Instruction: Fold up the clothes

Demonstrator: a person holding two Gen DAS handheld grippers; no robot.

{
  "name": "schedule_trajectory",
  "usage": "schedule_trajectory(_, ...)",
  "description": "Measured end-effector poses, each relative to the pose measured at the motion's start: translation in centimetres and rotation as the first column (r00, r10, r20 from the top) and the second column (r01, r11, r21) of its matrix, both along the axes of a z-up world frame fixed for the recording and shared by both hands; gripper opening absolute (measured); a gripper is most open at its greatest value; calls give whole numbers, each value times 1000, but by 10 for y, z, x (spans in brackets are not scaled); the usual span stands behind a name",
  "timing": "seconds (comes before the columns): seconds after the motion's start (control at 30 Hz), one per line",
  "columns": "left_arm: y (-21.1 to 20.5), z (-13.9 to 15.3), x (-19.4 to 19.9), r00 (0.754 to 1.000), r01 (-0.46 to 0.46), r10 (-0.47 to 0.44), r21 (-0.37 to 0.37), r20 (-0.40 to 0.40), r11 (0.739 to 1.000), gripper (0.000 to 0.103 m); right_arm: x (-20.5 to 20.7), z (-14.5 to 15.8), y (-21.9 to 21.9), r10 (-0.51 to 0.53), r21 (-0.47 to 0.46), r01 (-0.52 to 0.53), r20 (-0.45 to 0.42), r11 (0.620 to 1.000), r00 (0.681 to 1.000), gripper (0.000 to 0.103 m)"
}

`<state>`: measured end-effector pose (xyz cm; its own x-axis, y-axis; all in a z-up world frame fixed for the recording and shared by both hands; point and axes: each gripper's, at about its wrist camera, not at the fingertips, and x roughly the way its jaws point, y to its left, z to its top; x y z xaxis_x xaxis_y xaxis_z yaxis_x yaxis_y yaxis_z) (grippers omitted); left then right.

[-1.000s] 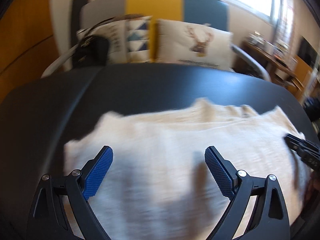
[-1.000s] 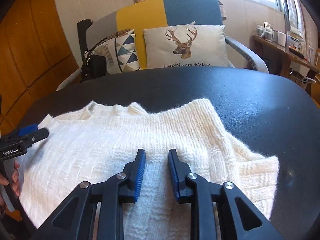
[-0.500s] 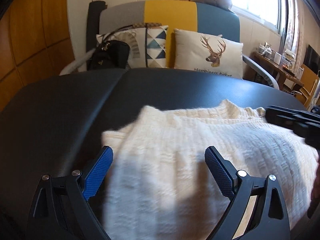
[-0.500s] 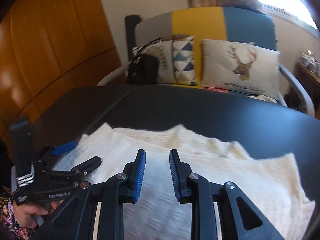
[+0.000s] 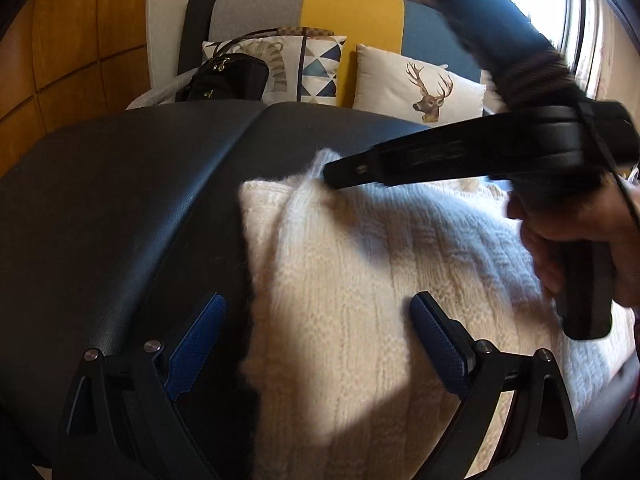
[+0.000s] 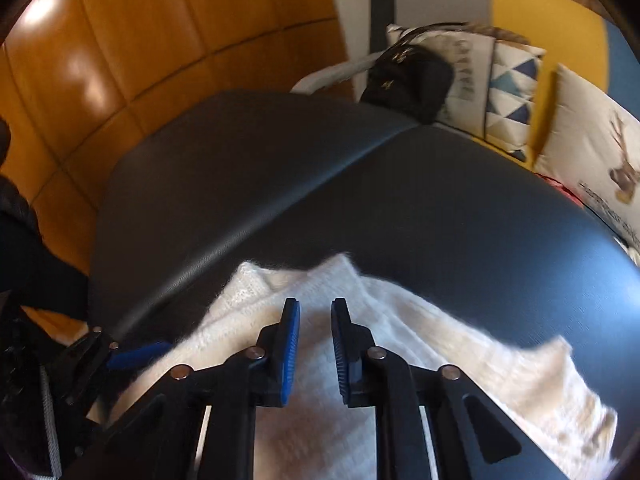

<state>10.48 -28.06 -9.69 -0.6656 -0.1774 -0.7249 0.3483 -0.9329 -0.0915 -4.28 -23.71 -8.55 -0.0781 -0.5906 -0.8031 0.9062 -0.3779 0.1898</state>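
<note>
Garment: a cream knitted sweater [image 5: 380, 300] is laid on the black padded surface [image 5: 120, 200], its near-left portion already doubled, two layers being visible at the far-left corner.
Left tongs [image 5: 318, 344]: held wide open above the sweater's left edge; nothing is gripped. One blue pad is over bare surface, the other over knit.
Right tongs [image 6: 315, 350]: jaws drawn nearly together with a narrow gap; no fabric is seen between them. They are poised over the sweater [image 6: 360, 360], directed at its far-left corner.
Key relation: the sweater lies directly ahead of and beneath both tongs; its long axis is judged to run left to right across the surface. The folded left edge is nearer the left tongs, the far corner nearer the right.
Left-wrist view only: the right tongs [image 5: 336, 174] seen side-on, crossing above the sweater, and the holding hand [image 5: 580, 240].
Right-wrist view only: the sweater's far-right corner, and the left tongs [image 6: 136, 360] at the near-left edge.
Stage: a fold is judged present; further folds cannot be settled.
</note>
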Motion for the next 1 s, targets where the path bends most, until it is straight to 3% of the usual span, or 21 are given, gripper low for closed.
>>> schedule_trajectory(0.43,3,-10,16,1000,-21,21,-2,-10,1000,95,-7,-23,-12,-38,-9,38,24,999,999,12)
schedule_trajectory(0.53,-2,-8,17,1000,-15,15,32,-10,999,95,-9,-18,-8,-43,-15,44,47,999,998,14)
schedule_trajectory(0.6,-8,-3,16,1000,-6,6,54,-2,999,95,-9,-11,5,-70,-15,70,54,997,996,23)
schedule_trajectory(0.73,-14,11,13,1000,-24,23,-44,-13,999,95,-6,-3,53,-159,-12,160,67,987,985,26)
schedule_trajectory(0.83,-12,11,0,999,-4,9,-126,42,992,95,-3,4,89,-225,-8,226,77,974,971,27)
schedule_trajectory(1.0,-11,15,-10,998,2,10,-176,67,984,95,4,10,154,-322,0,323,79,946,943,27)
